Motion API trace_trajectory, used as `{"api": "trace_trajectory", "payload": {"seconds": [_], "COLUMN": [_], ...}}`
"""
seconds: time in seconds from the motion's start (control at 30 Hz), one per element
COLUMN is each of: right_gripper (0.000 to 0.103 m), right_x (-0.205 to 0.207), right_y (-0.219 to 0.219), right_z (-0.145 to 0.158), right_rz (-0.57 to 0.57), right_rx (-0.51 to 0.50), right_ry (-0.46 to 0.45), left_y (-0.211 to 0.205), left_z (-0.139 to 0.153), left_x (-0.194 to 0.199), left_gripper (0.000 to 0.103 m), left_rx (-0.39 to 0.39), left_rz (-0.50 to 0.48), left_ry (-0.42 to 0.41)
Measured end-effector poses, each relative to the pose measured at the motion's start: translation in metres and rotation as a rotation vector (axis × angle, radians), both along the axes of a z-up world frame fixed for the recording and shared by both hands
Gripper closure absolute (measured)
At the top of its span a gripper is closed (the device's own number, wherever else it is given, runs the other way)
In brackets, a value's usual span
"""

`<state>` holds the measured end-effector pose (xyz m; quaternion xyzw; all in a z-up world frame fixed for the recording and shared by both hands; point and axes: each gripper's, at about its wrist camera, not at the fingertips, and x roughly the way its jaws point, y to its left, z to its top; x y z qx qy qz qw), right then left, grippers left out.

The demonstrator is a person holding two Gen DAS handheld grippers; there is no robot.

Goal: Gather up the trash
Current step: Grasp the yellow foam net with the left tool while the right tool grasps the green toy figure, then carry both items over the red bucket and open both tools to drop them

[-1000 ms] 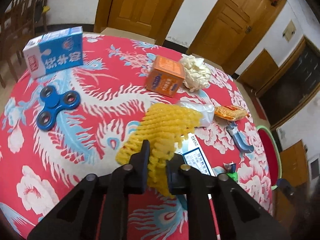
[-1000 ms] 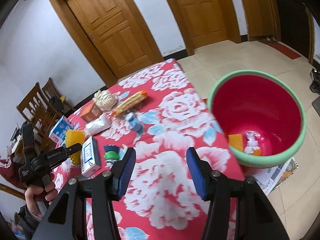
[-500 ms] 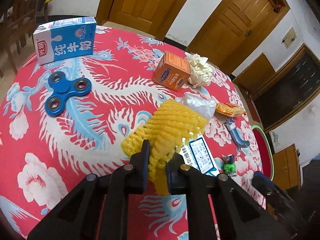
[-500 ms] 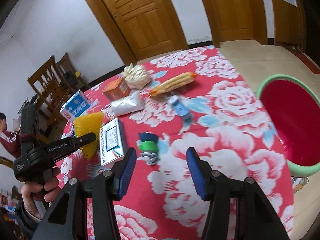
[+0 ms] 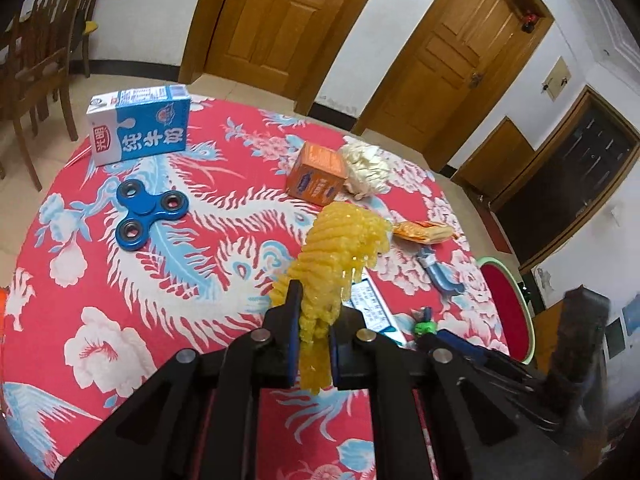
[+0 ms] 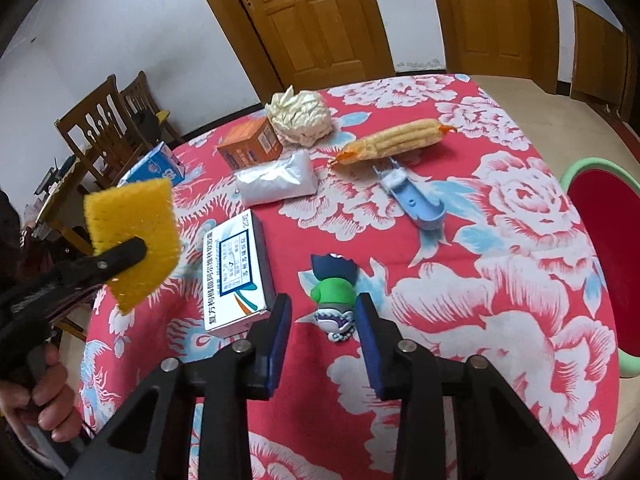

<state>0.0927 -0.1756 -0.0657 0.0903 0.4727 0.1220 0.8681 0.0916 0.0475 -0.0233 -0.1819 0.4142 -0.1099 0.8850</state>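
Wooden doors (image 6: 320, 20) and white walls stand behind our round table (image 6: 500, 280), draped in a red floral cloth. Beside its far right edge we see the red basin (image 6: 600, 264) with a green rim. On the cloth lie a blue milk carton (image 5: 140, 128), a white medicine box (image 6: 238, 276), an orange box (image 5: 318, 176) and a blue fidget spinner (image 5: 150, 216). Our left gripper (image 5: 314, 344) is clamped on the yellow foam net (image 5: 340, 256), lifted above the table. Our right gripper (image 6: 322, 334) has just been closing; its pads flank a small green toy figure (image 6: 334, 296) without visibly pressing it.
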Motion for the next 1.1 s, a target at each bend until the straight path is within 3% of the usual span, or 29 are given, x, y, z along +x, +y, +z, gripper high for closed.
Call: {"api": "trace_trajectory", "payload": {"seconds": [0.13,0.43,1.1], "right_gripper": [0.076,0.077,0.077], "right_x": [0.002,-0.013,-0.059], "right_y": [-0.001,-0.017,-0.134], "right_z": [-0.006,0.006,0.058], "right_rz": [-0.010,-0.034,-0.271], "right_rx": [-0.004,0.056,0.102], "right_ry": [0.009,-0.037,-0.187], "left_y": [-0.006,-0.025,-0.140], "left_z": [0.004,0.011,0.034], "left_x": [-0.003,-0.006,0.003], "left_gripper": [0.093,0.093,0.093], "left_rx": [-0.012,-0.026,0.016], "left_rz": [-0.017,-0.056,-0.299], "left_ry": [-0.015,-0.025,-0.063]}}
